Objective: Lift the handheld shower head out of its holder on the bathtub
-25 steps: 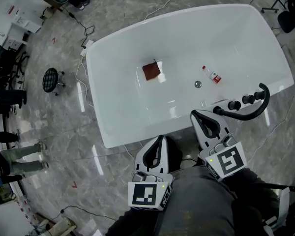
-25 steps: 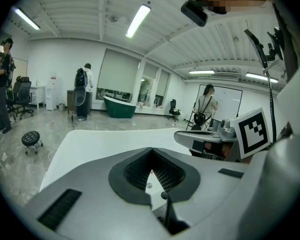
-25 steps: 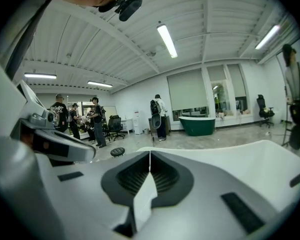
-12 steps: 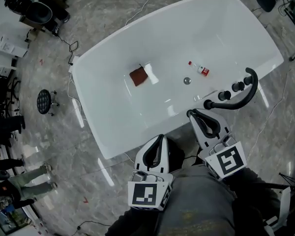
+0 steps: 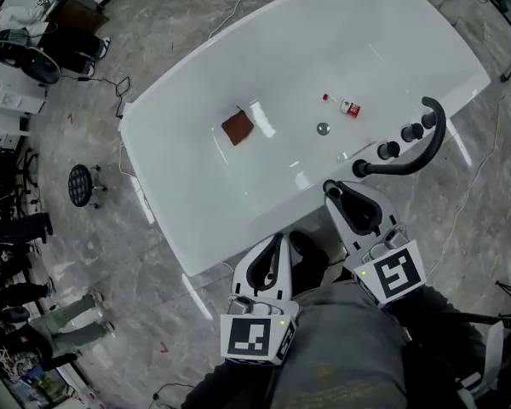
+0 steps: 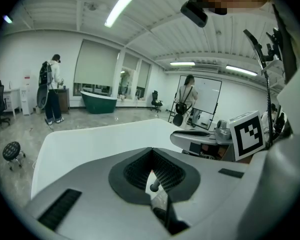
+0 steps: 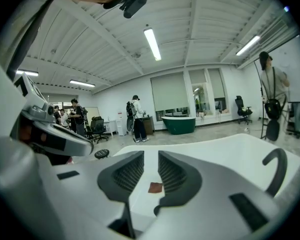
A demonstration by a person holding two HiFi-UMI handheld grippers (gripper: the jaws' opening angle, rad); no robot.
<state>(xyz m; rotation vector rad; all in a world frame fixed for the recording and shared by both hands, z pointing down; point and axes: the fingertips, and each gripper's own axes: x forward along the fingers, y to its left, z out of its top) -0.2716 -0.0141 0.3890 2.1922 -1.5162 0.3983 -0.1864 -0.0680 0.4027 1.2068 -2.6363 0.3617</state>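
Seen from above, a white bathtub (image 5: pixel 179 194) stands on a grey marble floor. The black, curved handheld shower head (image 5: pixel 437 141) rests at the tub's near rim, towards its right end, just beside a row of black knobs (image 5: pixel 389 150). Inside the tub lie a brown square cloth (image 5: pixel 238 129), a small bottle (image 5: pixel 344 106) and a metal drain (image 5: pixel 323 129). The right gripper (image 5: pixel 332 187) points at the rim near the shower head without touching it; its jaws have just been opening and stand partly apart, empty. The left gripper (image 5: pixel 278 239) hangs just outside the near rim, jaws together, holding nothing.
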